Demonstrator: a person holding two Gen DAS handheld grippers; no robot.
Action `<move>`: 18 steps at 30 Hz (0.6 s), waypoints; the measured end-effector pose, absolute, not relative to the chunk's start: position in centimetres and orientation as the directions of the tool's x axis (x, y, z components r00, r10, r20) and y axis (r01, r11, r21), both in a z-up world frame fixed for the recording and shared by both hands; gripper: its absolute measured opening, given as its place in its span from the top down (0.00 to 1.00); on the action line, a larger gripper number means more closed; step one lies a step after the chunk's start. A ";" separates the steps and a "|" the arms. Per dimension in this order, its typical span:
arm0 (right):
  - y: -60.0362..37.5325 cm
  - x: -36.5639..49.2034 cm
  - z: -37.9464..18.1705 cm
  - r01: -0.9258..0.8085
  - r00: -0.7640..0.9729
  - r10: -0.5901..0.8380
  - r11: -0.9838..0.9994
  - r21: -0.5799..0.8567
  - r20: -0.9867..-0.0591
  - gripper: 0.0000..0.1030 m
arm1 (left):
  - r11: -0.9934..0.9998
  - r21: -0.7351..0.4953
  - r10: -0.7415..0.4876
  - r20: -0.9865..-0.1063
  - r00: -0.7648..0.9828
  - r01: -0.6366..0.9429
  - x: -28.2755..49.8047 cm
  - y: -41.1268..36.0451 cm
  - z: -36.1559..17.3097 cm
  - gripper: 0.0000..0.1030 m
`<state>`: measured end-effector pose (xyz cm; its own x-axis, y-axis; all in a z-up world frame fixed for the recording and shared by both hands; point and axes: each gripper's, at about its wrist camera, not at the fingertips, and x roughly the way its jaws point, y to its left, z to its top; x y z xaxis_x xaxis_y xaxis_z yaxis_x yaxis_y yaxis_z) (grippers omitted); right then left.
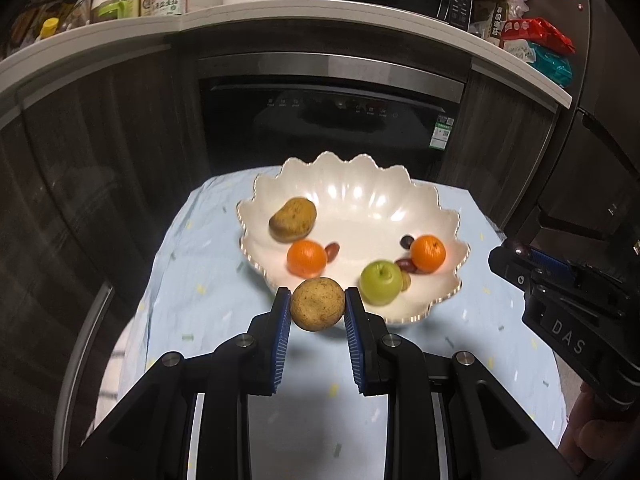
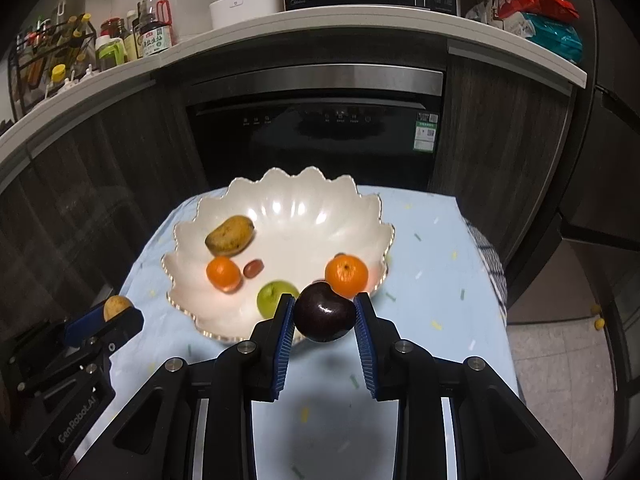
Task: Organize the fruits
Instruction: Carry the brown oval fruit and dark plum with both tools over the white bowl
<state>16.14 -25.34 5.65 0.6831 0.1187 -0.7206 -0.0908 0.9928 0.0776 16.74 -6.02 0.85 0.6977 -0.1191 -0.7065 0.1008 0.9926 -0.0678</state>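
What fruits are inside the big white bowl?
Inside the white bowl: a mango, two oranges, a green apple and small dark red fruits. The held fruits hide its near rim.

Each view is taken from a wrist camera, looking forward and steeply down along its own claw, close over the cloth-covered counter (image 1: 192, 264). The white bowl (image 1: 360, 188) (image 2: 296, 204) and the dark oven (image 1: 332, 112) (image 2: 316, 128) behind are shared by both views, seen from slightly different sides.

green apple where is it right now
In the left wrist view the green apple lies in the white bowl near its front rim, beside the right-hand orange.
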 end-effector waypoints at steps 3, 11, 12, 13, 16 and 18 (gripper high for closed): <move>-25.4 17.3 5.8 -0.087 0.685 0.116 0.993 0.077 -0.720 0.70 | 0.992 -0.061 -0.124 -0.701 0.703 0.114 18.0 -6.2 1.3 0.74; -25.7 20.0 5.8 -0.079 0.689 0.098 0.995 0.060 -0.718 0.70 | 0.986 -0.054 -0.150 -0.695 0.703 0.157 21.6 -6.8 1.7 0.74; -25.6 20.4 5.7 -0.079 0.689 0.095 0.995 0.057 -0.719 0.70 | 0.986 -0.055 -0.152 -0.695 0.703 0.159 21.9 -6.8 1.7 0.74; -25.7 20.8 5.6 -0.078 0.689 0.094 0.995 0.055 -0.719 0.70 | 0.985 -0.057 -0.155 -0.696 0.701 0.162 22.4 -6.8 1.7 0.74; -25.7 22.0 5.4 -0.076 0.688 0.085 0.996 0.045 -0.721 0.70 | 0.984 -0.053 -0.158 -0.693 0.703 0.168 23.8 -6.9 1.6 0.74; -25.7 22.8 5.2 -0.075 0.688 0.079 0.996 0.037 -0.721 0.70 | 0.983 -0.054 -0.164 -0.693 0.702 0.176 24.6 -7.0 1.6 0.74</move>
<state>22.82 -25.69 5.22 0.6883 0.0785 -0.7212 -0.0750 0.9965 0.0369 24.62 -6.98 1.59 0.7021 -0.1639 -0.6930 0.1758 0.9829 -0.0543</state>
